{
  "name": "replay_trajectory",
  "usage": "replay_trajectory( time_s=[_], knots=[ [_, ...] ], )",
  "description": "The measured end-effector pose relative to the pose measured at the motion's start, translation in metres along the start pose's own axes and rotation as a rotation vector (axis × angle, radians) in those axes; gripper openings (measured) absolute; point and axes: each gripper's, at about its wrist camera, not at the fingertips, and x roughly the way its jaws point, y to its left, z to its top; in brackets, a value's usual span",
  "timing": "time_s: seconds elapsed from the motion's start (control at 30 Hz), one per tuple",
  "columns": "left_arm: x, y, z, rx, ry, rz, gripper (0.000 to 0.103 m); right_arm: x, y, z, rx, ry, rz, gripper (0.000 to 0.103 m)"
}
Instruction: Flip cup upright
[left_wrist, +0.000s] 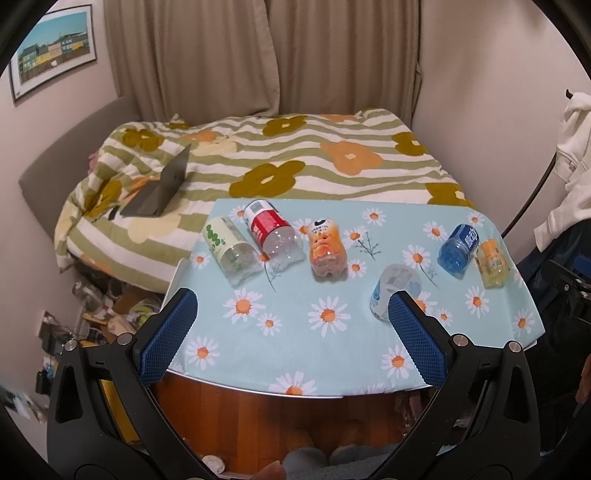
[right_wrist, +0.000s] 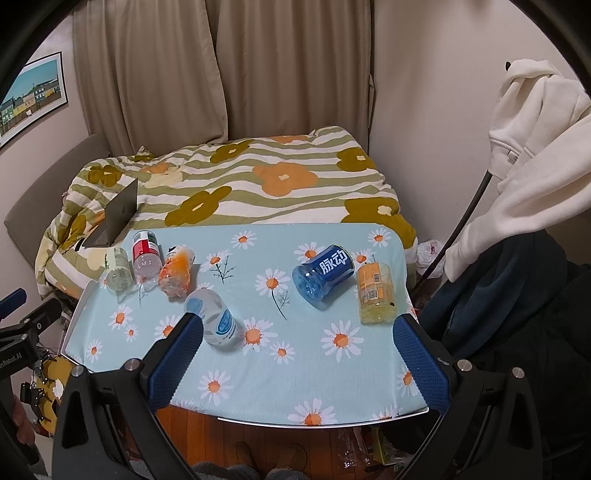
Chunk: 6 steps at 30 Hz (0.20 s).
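Several cut-bottle cups lie on their sides on the daisy-print tablecloth (left_wrist: 295, 343) (right_wrist: 295, 384). From left to right they are a green-label cup (left_wrist: 229, 247) (right_wrist: 118, 267), a red-label cup (left_wrist: 271, 232) (right_wrist: 147, 254), an orange cup (left_wrist: 327, 247) (right_wrist: 176, 271), a white and pale-blue cup (left_wrist: 395, 288) (right_wrist: 216, 321), a blue cup (left_wrist: 460, 245) (right_wrist: 323, 273) and a yellow cup (left_wrist: 493, 262) (right_wrist: 375, 291). My left gripper (left_wrist: 293, 299) hovers open over the near table edge, its right finger just in front of the white cup. My right gripper (right_wrist: 299, 321) is open and empty, near the blue and yellow cups.
Behind the table is a bed with a floral duvet (left_wrist: 280, 158) and a half-open laptop (left_wrist: 162, 188) (right_wrist: 118, 214) on it. Clutter covers the floor at the left (left_wrist: 107, 314). A white hoodie (right_wrist: 535, 147) and dark clothing hang at the right. Slippered feet show under the table (right_wrist: 266, 458).
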Motion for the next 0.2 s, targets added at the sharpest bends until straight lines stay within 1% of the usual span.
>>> replay_trajectory(
  time_s=[0.2],
  knots=[
    [0.0050, 0.0019, 0.0013, 0.003, -0.003, 0.009, 0.103, 0.0010, 0.0006, 0.0010, -0.002, 0.000, 0.001, 0.103]
  ],
)
